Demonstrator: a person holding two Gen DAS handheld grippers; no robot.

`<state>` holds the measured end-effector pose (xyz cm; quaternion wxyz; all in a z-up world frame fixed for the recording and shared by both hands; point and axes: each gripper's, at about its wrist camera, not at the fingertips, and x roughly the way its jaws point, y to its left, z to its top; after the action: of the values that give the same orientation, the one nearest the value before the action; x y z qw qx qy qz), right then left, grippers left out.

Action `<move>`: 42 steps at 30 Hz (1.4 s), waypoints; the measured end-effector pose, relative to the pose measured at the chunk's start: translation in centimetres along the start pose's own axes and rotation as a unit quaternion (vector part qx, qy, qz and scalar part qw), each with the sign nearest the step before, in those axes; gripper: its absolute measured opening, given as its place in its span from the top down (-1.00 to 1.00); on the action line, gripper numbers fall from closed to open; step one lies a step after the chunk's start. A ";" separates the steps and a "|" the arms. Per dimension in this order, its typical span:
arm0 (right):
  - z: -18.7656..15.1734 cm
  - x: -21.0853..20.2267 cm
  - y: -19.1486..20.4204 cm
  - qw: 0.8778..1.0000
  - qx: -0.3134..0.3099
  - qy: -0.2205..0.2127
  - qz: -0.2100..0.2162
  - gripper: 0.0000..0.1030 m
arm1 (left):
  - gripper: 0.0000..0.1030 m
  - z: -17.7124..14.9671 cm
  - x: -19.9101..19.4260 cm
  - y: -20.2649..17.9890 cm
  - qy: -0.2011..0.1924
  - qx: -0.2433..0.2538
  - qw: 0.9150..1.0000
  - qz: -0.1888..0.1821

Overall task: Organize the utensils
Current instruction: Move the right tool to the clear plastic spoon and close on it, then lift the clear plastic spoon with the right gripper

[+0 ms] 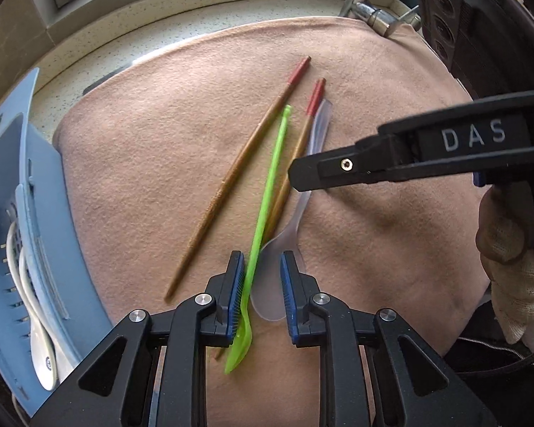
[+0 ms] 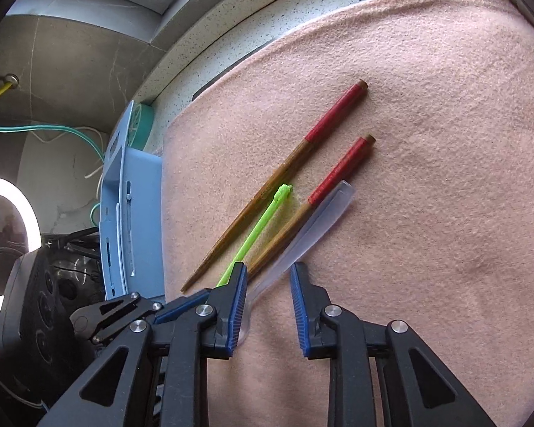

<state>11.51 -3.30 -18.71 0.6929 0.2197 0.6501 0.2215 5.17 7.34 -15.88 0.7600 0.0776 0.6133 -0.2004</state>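
Note:
A green plastic spoon (image 1: 267,195), a clear plastic spoon (image 1: 284,245) and two brown chopsticks with red ends (image 1: 231,178) lie together on a pink cloth (image 1: 142,160). My left gripper (image 1: 261,295) is open over the spoon bowls; its left pad touches the green spoon. My right gripper (image 2: 268,306) is open over the clear spoon's handle (image 2: 302,238), beside the green spoon (image 2: 256,231) and the chopsticks (image 2: 288,167). The right gripper's fingers (image 1: 324,174) also show in the left wrist view above the clear spoon's handle.
A blue slotted utensil holder (image 1: 35,213) stands at the cloth's left edge with a white spoon (image 1: 41,352) in it; it also shows in the right wrist view (image 2: 131,213). A chrome tap (image 1: 370,10) and a speckled counter (image 1: 160,25) lie beyond the cloth.

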 end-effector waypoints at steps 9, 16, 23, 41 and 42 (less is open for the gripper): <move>0.2 -0.7 -0.6 0.999 -0.023 0.010 -0.022 0.76 | 0.62 -0.6 0.3 -2.5 -0.008 -0.029 0.998 -0.049; -0.1 -2.5 -2.3 0.997 -0.056 0.016 -0.053 0.82 | 0.62 -0.5 1.2 -6.2 -0.034 -0.061 0.992 -0.101; 0.2 -4.0 -4.1 0.995 -0.069 0.013 -0.076 0.87 | 0.62 -0.5 1.3 -6.8 -0.045 -0.081 0.992 -0.085; -0.8 -4.1 -4.0 0.994 -0.083 0.015 -0.066 0.82 | 0.63 0.6 1.0 -4.7 -0.032 -0.098 0.993 -0.051; -0.8 -4.0 -4.0 0.994 -0.084 0.014 -0.067 0.82 | 0.63 0.8 1.1 -4.6 -0.030 -0.096 0.994 -0.050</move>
<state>10.58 -8.92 -17.93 0.7126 0.1139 0.6525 0.2313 4.22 2.61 -16.17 0.7713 -0.0326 0.6095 -0.1804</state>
